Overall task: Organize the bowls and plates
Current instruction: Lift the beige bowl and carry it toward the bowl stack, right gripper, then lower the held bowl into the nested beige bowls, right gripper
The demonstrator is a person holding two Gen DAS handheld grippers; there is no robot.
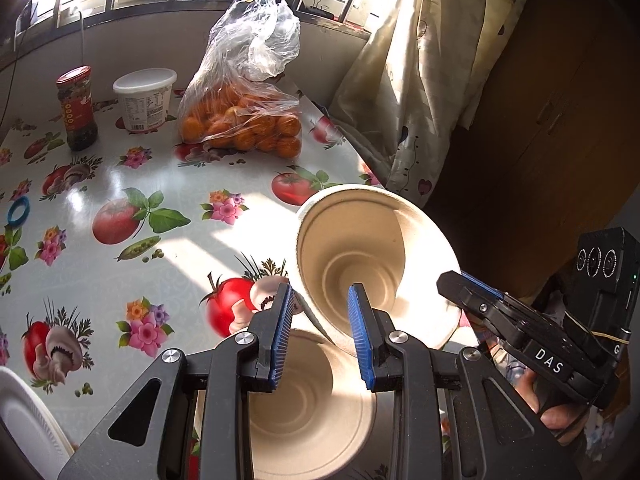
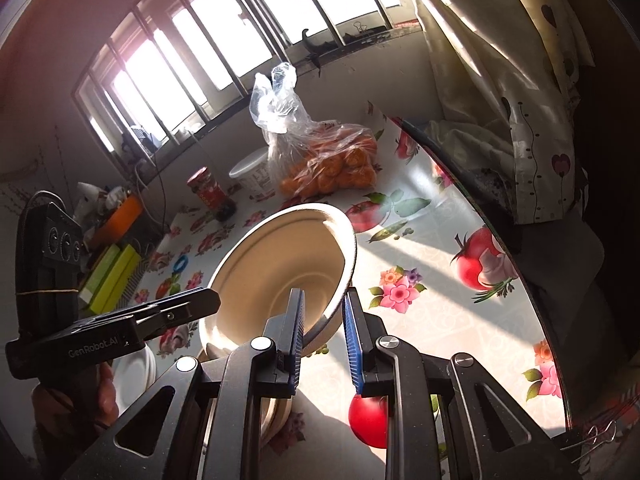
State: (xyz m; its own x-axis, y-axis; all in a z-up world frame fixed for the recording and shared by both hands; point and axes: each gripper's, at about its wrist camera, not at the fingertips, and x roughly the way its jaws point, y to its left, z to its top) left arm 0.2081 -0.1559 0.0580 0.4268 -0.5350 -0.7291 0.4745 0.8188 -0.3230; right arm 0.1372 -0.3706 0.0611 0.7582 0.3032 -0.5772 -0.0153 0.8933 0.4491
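A beige paper bowl (image 1: 372, 256) is tilted on edge above a second beige bowl (image 1: 308, 404) that sits on the table. My right gripper (image 2: 323, 344) is shut on the tilted bowl's (image 2: 280, 268) rim and holds it up; it shows at the right of the left wrist view (image 1: 472, 292). My left gripper (image 1: 320, 332) is open, its fingers astride the tilted bowl's lower rim without pinching it. It also shows in the right wrist view (image 2: 192, 304). A white plate (image 1: 24, 416) lies at the near left, and also appears in the right wrist view (image 2: 132, 372).
On the flowered tablecloth (image 1: 120, 264) stand a bag of oranges (image 1: 244, 120), a white tub (image 1: 146, 98) and a red-lidded jar (image 1: 78, 108). A blue ring (image 1: 18, 210) lies left. A curtain (image 1: 420, 80) hangs past the right table edge. Green boxes (image 2: 112, 272) sit far left.
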